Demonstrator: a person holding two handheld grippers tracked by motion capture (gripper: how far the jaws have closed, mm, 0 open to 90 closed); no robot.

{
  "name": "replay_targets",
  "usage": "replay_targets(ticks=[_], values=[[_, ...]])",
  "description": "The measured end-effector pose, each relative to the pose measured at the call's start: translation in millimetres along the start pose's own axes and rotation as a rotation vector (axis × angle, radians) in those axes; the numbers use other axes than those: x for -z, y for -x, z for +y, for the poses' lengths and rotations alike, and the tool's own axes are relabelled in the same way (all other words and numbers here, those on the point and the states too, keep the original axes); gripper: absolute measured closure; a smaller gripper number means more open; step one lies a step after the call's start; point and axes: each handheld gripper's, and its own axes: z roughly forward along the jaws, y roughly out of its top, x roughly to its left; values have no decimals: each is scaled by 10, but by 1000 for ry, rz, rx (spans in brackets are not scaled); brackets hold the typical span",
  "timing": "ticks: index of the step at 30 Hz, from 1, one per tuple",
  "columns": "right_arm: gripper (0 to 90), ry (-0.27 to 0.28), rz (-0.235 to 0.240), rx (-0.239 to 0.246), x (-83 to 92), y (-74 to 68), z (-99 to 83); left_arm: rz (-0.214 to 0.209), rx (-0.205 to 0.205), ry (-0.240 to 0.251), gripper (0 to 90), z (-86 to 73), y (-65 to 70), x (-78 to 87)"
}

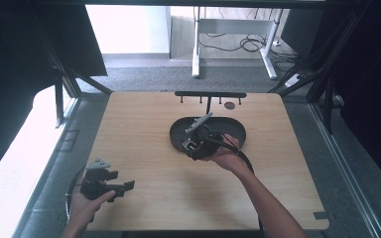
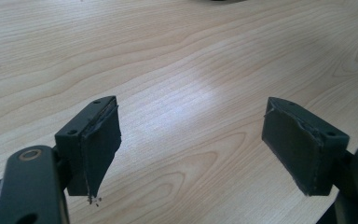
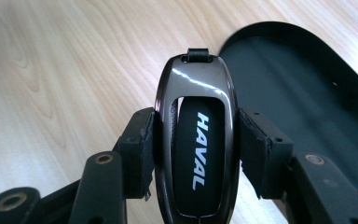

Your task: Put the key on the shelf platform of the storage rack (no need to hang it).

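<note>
I am working with two grippers, one car key fob, one black oval tray (image 1: 235, 130) and one black rack with pegs (image 1: 210, 94) at the far edge of the wooden table (image 1: 144, 144); the key fob (image 3: 197, 140) is looking glossy and dark, a long rounded metallic frame around a black centre that is carrying the word HAVAL in white letters, with a small black loop at its far tip; my right gripper (image 3: 196, 150) is clamping on it, one pad pressing each long side, so the fob is standing between the jaws and pointing away along them; in the high view that right gripper (image 1: 197, 144) is sitting at the near left rim of the tray, and in the right gripper view the tray (image 3: 298, 93) is lying just beyond and to the right of the fob; my left gripper (image 2: 191, 149) is hanging over bare wood with its jaws spread wide and nothing between them; in the high view it (image 1: 120, 188) is lying near the table's near left corner, well apart from the tray.
</note>
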Motion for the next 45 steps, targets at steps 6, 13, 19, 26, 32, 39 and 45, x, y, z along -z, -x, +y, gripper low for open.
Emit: replay_targets(ticks=[6, 13, 19, 26, 32, 39, 45], values=[[492, 13, -12, -34, 19, 135, -17, -2, 1, -2, 197, -1, 10, -15], [492, 13, -26, -57, -5, 293, 3, -1, 1, -2, 197, -1, 11, -13], [492, 20, -37, -79, -52, 412, 21, -1, -1, -4, 197, -2, 13, -22], [492, 4, -54, -98, -155, 590, 24, -1, 1, -4, 197, -2, 11, -20], [492, -17, -56, -104, -271, 680, 22, 0, 0, -4, 197, -3, 6, -19], [492, -41, -49, -105, -435, 791, 14, 2, 0, -5, 198, -4, 12, -28], [492, -79, -44, -90, -589, 886, -30, 2, 0, -8, 197, -6, 12, -35]])
